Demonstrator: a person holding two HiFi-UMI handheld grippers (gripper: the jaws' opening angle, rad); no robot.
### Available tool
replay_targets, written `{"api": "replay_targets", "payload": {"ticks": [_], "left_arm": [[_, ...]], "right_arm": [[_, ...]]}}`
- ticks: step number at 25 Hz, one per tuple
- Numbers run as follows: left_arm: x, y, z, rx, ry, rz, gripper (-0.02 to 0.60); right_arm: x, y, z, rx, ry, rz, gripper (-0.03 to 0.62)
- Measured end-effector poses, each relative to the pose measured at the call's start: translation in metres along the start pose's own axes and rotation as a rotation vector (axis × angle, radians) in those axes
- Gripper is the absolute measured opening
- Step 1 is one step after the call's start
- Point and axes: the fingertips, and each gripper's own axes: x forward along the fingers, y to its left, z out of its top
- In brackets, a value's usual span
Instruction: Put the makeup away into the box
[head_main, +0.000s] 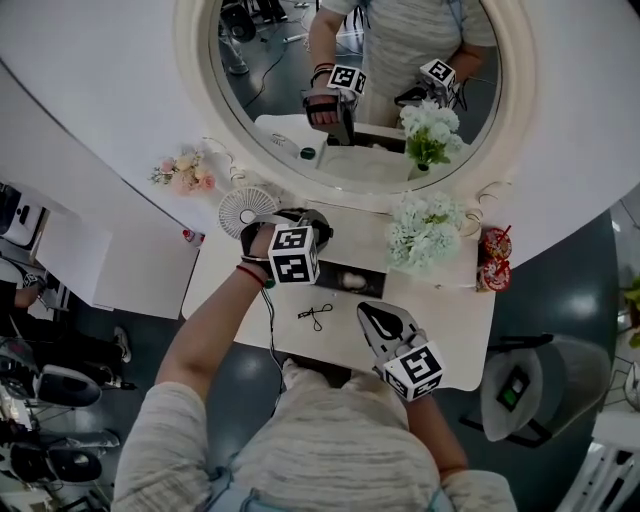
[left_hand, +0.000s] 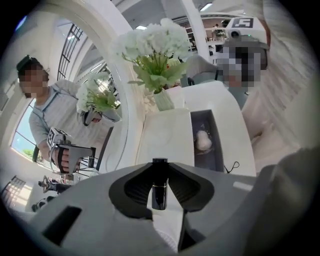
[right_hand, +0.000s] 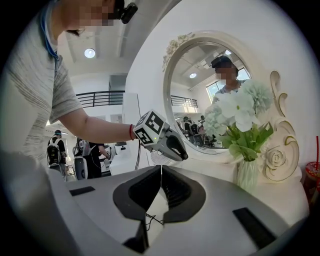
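Note:
My left gripper (left_hand: 159, 169) is shut on a slim black lipstick tube (left_hand: 159, 187), which stands upright between the pads. In the head view this gripper (head_main: 300, 225) hovers over the back left of the white dressing table (head_main: 450, 320). Just right of it lies the dark open box (head_main: 375, 286) with a pale beige puff (head_main: 354, 281) inside; the left gripper view shows the box (left_hand: 216, 150) and puff (left_hand: 202, 141) ahead on the right. My right gripper (head_main: 368, 312) rests low near the table's front, jaws together with nothing in them, pointing toward the left gripper (right_hand: 181, 155).
A vase of white flowers (head_main: 427, 230) stands right of the box, against the round mirror (head_main: 360, 90). A small white fan (head_main: 245, 210) sits at the back left, red cups (head_main: 495, 262) at the far right. A thin black cord loop (head_main: 315, 315) lies near the front.

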Motion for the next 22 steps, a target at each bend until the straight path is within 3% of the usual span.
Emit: {"api": "replay_targets", "payload": {"ticks": [6,22], "left_arm": [[-0.016,-0.031,-0.004,-0.053,-0.035,0.001,0.104],[0.015,-0.091,-0.023,-0.097,0.007,-0.097,0.104]], "right_arm": [[0.004,0.009,0.000,-0.013,0.011,0.034,0.011],[0.003,0.023,-0.004,-0.025,0.030,0.052,0.011]]}}
